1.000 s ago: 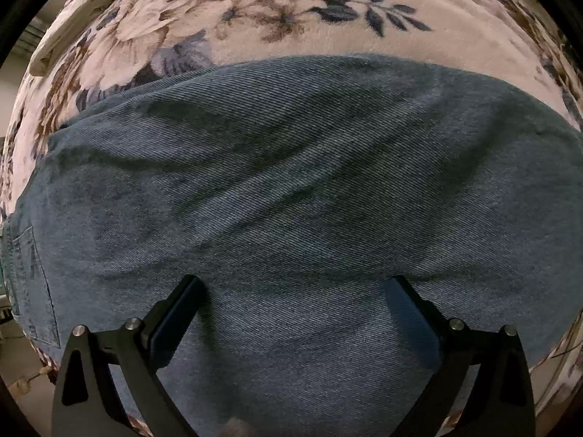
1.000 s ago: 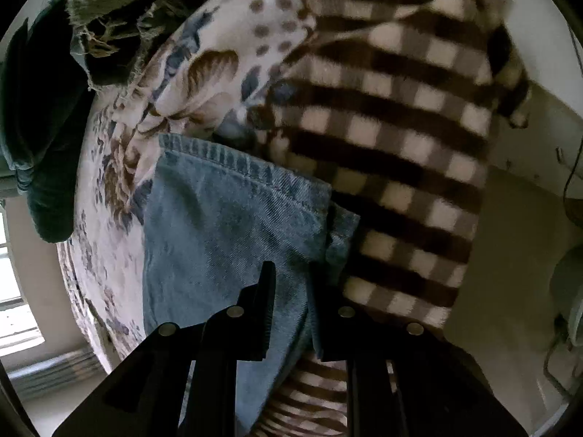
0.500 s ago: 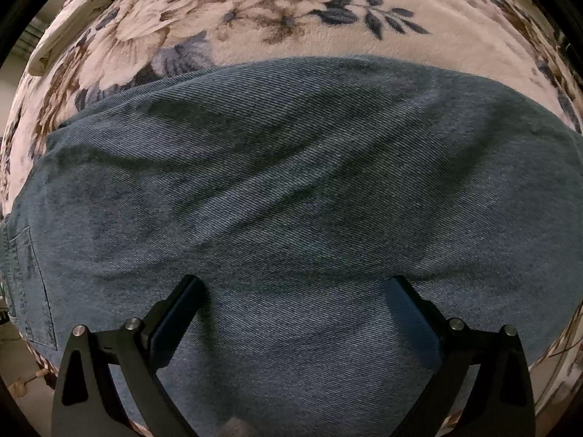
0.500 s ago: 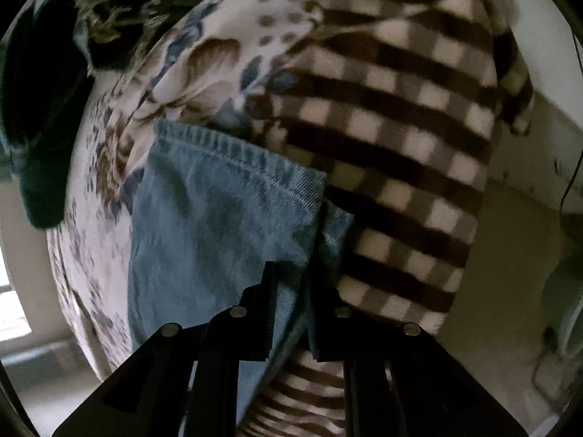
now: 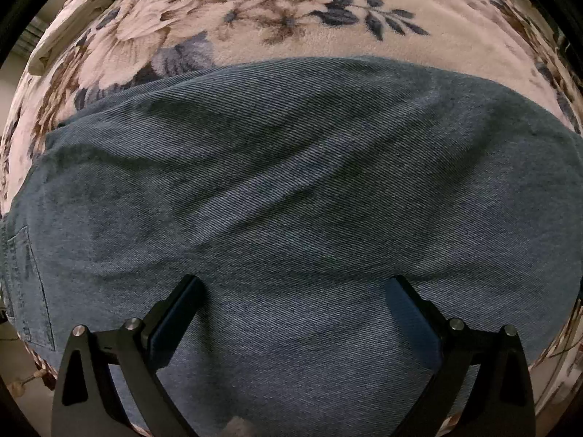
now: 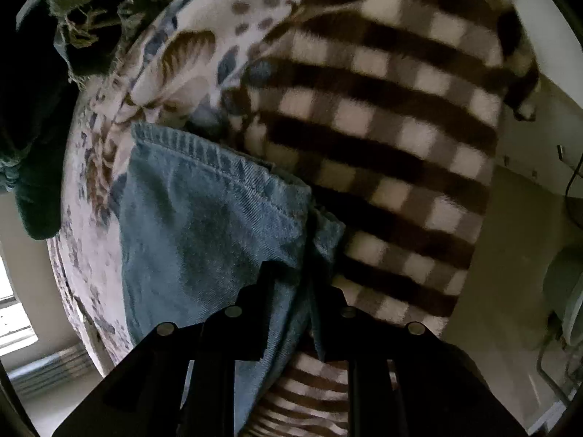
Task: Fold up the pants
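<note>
Blue denim pants point(image 5: 291, 200) lie spread across a floral blanket point(image 5: 291, 11) in the left wrist view, with a back pocket at the far left. My left gripper point(image 5: 291, 287) is open, fingers wide apart, resting low over the denim and holding nothing. In the right wrist view my right gripper point(image 6: 297, 276) is shut on the hem end of a pant leg point(image 6: 204, 211), pinching the denim edge between its fingers. The stitched hem runs across above the fingers.
A brown-and-white checked fleece blanket point(image 6: 382, 120) lies right of the pant leg. Dark green cloth point(image 6: 32, 138) hangs at the left edge. A bare floor and a window point(image 6: 14, 313) show below the bed edge.
The right gripper has shifted slightly with the pant leg still pinched; the view of the hem moved a little. The left gripper and the denim below it have barely moved.
</note>
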`<state>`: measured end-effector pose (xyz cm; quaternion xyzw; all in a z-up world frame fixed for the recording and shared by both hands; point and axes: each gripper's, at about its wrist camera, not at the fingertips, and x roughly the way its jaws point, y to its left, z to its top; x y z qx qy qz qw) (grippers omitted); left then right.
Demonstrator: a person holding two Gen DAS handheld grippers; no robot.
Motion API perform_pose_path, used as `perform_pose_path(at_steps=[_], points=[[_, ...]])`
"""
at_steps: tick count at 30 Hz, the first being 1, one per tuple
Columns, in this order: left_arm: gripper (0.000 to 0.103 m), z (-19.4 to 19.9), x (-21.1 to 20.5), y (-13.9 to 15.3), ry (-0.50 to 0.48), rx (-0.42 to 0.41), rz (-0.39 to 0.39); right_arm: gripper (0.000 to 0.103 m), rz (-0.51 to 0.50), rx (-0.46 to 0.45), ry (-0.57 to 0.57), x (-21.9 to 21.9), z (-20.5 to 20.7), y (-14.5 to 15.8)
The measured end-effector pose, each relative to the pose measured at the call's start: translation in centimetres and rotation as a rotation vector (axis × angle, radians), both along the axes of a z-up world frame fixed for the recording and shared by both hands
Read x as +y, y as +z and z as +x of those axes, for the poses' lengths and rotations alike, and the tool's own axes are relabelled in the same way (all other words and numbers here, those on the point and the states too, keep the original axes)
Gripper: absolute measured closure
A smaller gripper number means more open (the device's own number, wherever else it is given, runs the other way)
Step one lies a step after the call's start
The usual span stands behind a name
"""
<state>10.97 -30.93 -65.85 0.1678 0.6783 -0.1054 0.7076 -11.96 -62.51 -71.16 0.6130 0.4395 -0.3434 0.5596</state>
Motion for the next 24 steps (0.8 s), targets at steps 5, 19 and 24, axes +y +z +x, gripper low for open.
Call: perform_pose_path(at_steps=[5,19,24], points=[[0.000,0.3,0.0,0.1,0.003,0.009,-0.004,0.077,-0.027,-0.005,-0.044,-0.8,-0.2,0.3],[0.000,0.3,-0.1,-0.1,0.001,-0.001,-0.002,0.067,-0.225,0.062,-0.051,-3.4,-0.6,2.3],[0.000,0.1,-0.2,-0.2,0.000,0.014,-0.003,0.094,-0.337,0.122,0.048,-3.0,0.9,4.5]])
